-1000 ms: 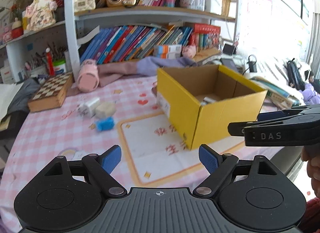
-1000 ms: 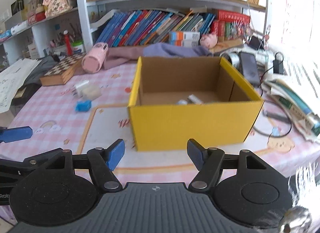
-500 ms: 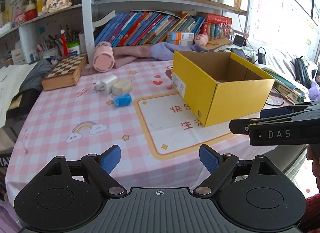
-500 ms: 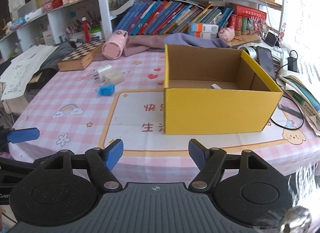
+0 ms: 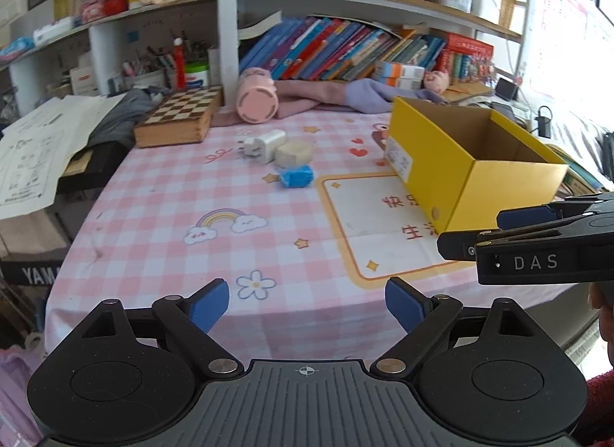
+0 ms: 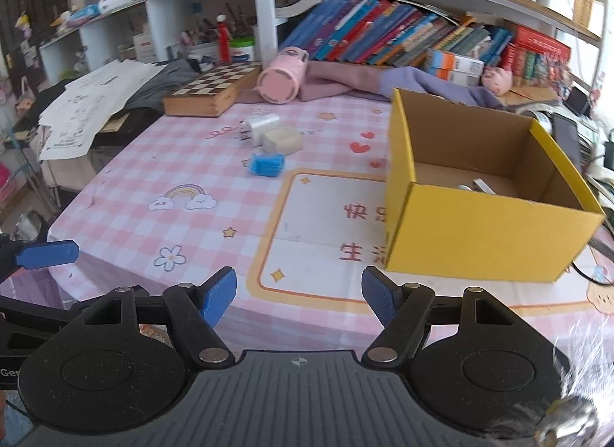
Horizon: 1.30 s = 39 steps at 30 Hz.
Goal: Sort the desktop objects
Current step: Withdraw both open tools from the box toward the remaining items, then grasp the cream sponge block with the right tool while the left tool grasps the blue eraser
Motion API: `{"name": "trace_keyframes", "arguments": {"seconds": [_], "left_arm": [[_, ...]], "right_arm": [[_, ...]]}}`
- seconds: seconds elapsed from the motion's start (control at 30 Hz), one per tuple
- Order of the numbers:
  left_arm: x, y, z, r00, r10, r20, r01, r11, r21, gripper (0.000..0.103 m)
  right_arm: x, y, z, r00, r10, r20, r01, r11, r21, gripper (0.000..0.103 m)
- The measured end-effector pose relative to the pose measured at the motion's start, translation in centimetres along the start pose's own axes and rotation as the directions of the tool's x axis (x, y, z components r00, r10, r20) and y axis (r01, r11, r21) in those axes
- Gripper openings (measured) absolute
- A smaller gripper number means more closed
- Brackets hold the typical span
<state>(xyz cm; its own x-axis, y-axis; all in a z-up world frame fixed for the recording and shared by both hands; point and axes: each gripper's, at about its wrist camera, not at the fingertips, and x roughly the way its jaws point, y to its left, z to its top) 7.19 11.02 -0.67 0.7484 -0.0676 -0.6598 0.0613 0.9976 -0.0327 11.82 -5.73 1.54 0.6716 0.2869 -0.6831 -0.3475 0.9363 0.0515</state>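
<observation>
Both grippers, left (image 5: pixel 307 303) & right (image 6: pixel 299 291), gape empty; yellow box (image 6: pixel 476 239) holds sth small, maybe pens

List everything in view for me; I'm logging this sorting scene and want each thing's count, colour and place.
box: 1, yellow, right on table, small items inside
charger: 1, white, mid table
block: 1, cream, touching charger
blue item: 1, blue, nearer than block
cup: 1, pink, on its side by cloth
chessboard: 1, brown, back left
cloth: 1, pink-purple, behind box
tablecloth: 1, pink check
books: many, mixed, shelf
left tool: 1, black, blue pads, open
right tool: 1, same, open
</observation>
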Motion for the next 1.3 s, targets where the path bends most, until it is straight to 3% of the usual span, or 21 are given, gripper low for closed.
{"name": "trace_keyframes", "arguments": {"seconds": [0.4, 0.73, 1.07, 1.3], "left_arm": [[3.2, 0.5, 2.6, 0.998, 0.058, 0.002, -0.058, 0.998, -0.010, 0.092], [8.7, 0.0, 5.9, 0.997, 0.074, -0.027, -0.074, 0.997, -0.002, 0.092], [14.4, 0.2, 8.1, 0.993, 0.090, -0.078, -0.091, 0.996, -0.014, 0.091], [18.2, 0.1, 9.8, 0.995, 0.072, -0.068, -0.072, 0.997, -0.009, 0.091]], "right_arm": [[4.1, -0.7, 4.2, 0.998, 0.057, 0.016, -0.056, 0.997, -0.045, 0.071], [9.3, -3.0, 9.5, 0.994, 0.108, 0.009, -0.107, 0.991, -0.075, 0.071], [15.0, -5.0, 14.4, 0.972, 0.217, -0.094, -0.216, 0.976, 0.014, 0.071], [18.1, -4.9, 17.3, 0.967, 0.229, -0.115, -0.233, 0.972, -0.021, 0.071]]}}
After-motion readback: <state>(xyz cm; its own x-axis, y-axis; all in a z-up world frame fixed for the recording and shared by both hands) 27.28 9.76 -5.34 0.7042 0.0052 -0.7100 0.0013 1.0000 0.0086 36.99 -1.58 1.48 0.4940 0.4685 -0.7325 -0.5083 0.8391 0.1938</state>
